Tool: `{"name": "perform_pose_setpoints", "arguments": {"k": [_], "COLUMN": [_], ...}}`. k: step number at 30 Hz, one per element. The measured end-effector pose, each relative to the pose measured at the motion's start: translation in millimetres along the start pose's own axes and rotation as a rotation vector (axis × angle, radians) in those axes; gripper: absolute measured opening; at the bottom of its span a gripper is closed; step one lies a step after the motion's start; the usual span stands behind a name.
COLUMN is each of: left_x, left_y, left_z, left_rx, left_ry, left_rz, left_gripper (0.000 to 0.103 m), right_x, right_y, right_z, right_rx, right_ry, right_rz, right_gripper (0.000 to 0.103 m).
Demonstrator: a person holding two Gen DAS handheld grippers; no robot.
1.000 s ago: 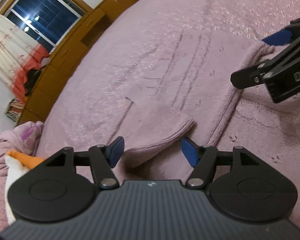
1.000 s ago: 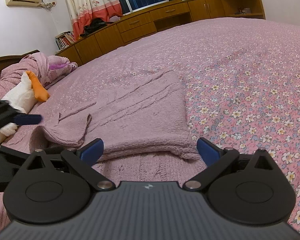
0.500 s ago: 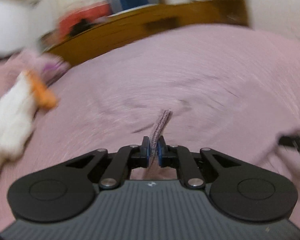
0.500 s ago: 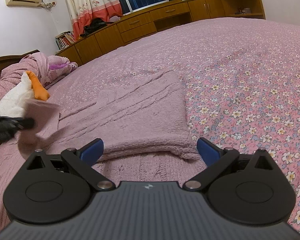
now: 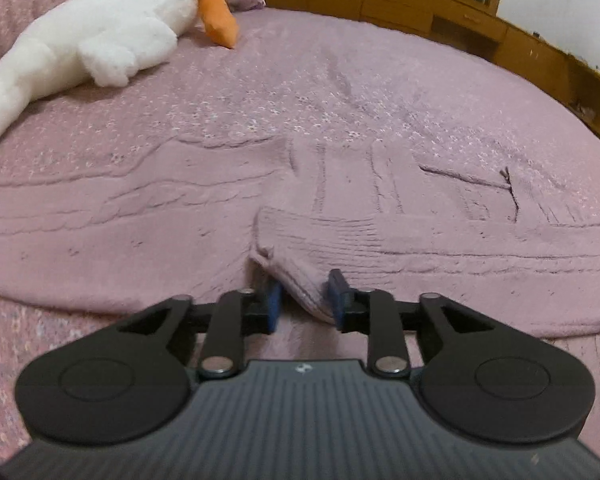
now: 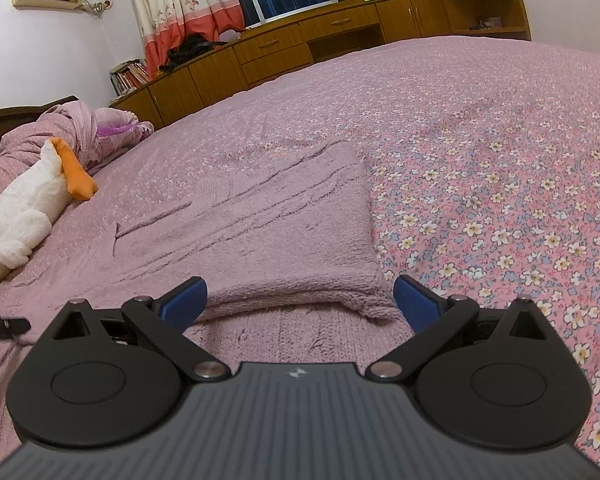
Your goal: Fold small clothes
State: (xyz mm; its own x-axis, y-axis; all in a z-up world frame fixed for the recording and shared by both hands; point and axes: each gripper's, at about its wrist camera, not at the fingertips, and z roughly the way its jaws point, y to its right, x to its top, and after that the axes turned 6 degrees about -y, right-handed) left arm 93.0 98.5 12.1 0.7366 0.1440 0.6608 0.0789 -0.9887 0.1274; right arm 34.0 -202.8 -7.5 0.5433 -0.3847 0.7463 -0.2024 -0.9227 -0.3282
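Note:
A mauve knitted sweater (image 5: 380, 216) lies flat on the bed, with one sleeve folded across its body. The sleeve's ribbed cuff (image 5: 296, 276) sits between the jaws of my left gripper (image 5: 305, 300). Those jaws are opening: the cuff leans on the right pad and a gap shows at the left pad. In the right wrist view the sweater (image 6: 268, 224) is doubled over, its folded edge nearest the camera. My right gripper (image 6: 300, 300) stands wide open just above that edge, nothing pressed between its pads. A tip of the left gripper (image 6: 4, 326) shows at the far left.
A white plush goose (image 5: 100, 36) with an orange beak lies at the left on the bed (image 6: 500, 200), which has a pink floral cover. A bundled quilt (image 6: 80, 128) sits behind the goose. Wooden cabinets (image 6: 300, 40) and a curtained window line the far wall.
My left gripper shut on the sleeve cuff, rolled and carried it across onto the sweater's body, and its jaws now stand apart. The right gripper has not moved.

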Motion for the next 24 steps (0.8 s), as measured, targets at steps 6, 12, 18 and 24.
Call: {"name": "perform_pose_setpoints", "arguments": {"k": [6, 12, 18, 24], "left_x": [-2.7, -6.5, -9.7, -8.4], "left_y": [-8.1, -17.2, -23.7, -38.0], "left_z": [-12.2, -18.9, -34.0, -55.0], "left_rx": [0.044, 0.048, 0.064, 0.117], "left_ry": [0.005, -0.006, -0.006, 0.015], "left_rz": [0.008, -0.018, -0.013, -0.006], "left_gripper": [0.045, 0.045, 0.045, 0.045], "right_x": [-0.2, -0.1, -1.5, -0.5], "right_y": [-0.4, -0.4, -4.4, -7.3], "right_z": [1.7, 2.6, 3.6, 5.1], "right_rx": [-0.004, -0.007, -0.014, -0.029], "right_ry": [-0.001, -0.002, -0.005, -0.015], "right_rz": [-0.005, -0.008, -0.015, -0.034], "right_gripper": [0.102, 0.103, 0.103, 0.103]}}
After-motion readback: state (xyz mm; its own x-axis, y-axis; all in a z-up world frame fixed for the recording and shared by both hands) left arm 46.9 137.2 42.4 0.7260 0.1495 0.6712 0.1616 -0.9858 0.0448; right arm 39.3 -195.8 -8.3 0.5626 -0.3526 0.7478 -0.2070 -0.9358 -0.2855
